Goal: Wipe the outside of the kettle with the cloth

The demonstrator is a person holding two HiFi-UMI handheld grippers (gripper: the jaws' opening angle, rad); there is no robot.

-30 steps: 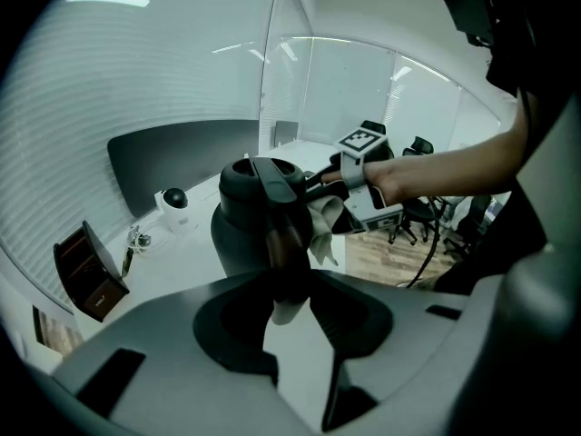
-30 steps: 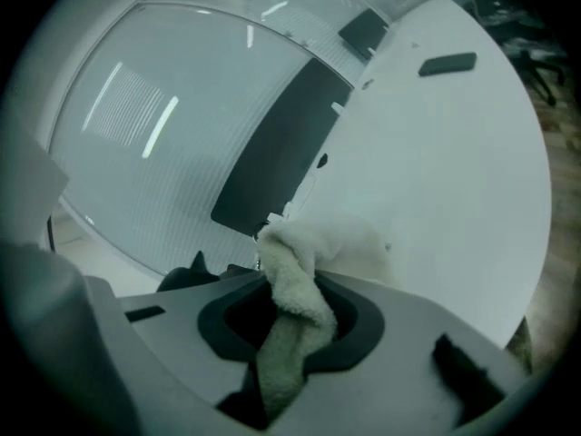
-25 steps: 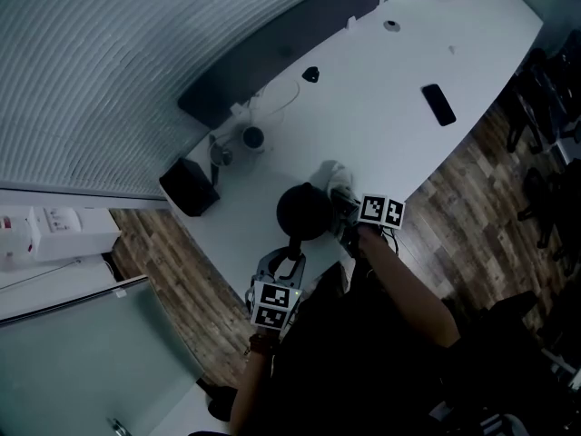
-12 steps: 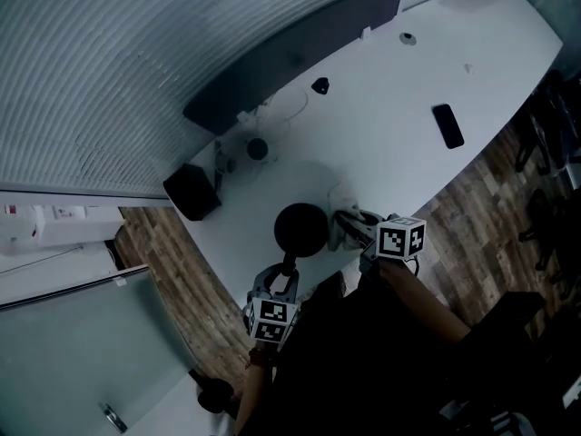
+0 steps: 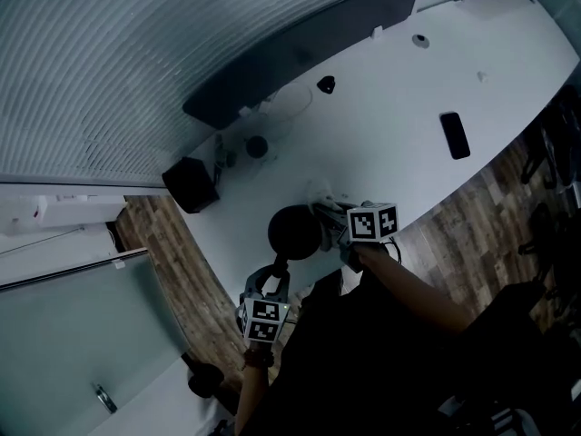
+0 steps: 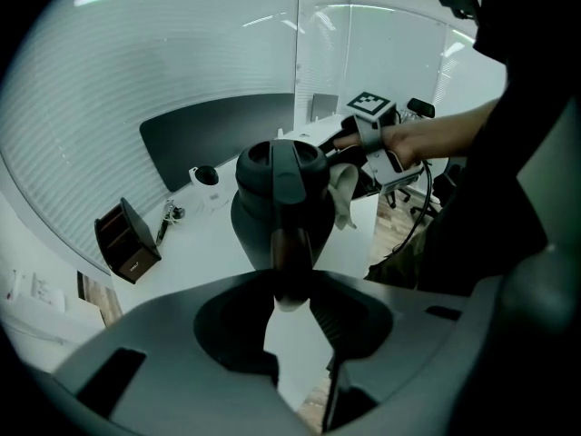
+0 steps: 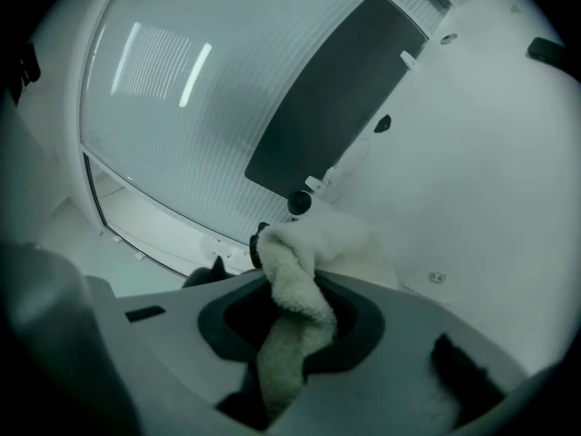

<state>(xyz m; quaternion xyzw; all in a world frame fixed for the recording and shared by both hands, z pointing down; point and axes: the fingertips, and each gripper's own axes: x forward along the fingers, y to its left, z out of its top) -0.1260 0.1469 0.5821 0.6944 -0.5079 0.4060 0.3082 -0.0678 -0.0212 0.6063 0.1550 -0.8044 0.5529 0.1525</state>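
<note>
The person wears a dark top (image 5: 363, 352) whose sleeves leave both forearms bare. The left gripper (image 5: 276, 275) and the right gripper (image 5: 329, 214) are pale grey moulded plastic shells, each with a dark rounded hollow around its jaws. Each carries a white cube printed with black square markers: the left cube (image 5: 264, 319) and the right cube (image 5: 372, 222). A thin black cable (image 6: 422, 209) hangs from the right gripper.

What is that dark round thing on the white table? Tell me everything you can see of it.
It is a dark, rounded kettle with a lid and a long handle, plastic by its look. It stands upright near the edge of the white table. The left gripper clamps its handle; a pale cloth, held in the right gripper, lies against its side.
</note>
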